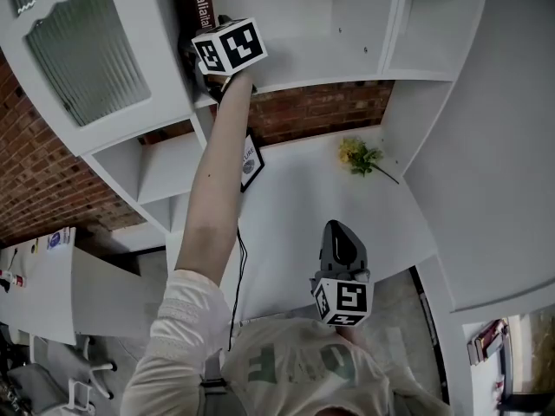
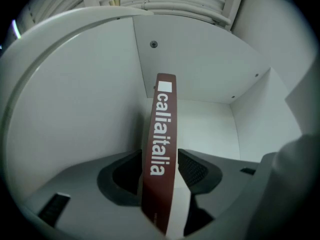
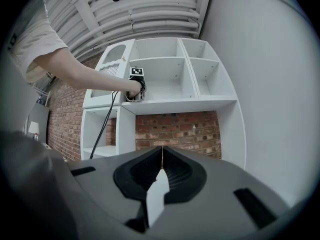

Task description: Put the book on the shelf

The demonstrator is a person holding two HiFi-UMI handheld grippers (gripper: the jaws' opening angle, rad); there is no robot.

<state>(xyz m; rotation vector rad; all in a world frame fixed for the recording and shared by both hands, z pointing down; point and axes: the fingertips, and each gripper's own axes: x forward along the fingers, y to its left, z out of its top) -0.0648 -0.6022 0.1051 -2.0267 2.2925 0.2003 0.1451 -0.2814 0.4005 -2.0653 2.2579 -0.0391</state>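
In its view alone, the left tool [image 2: 160, 158] gapes around the book [image 2: 163, 119].

Shelf [image 2: 200, 69] smooth matt wht paint; book [image 2: 161, 134] spine smooth; brick wall [image 1: 321, 111] rough.

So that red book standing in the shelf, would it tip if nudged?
Likely tippy: the book is thin, stands on end and seems to lean near the shelf wall. Probably stiff, since its spine looks straight. The jaws of the left gripper stand apart around it, so nothing clamps it.
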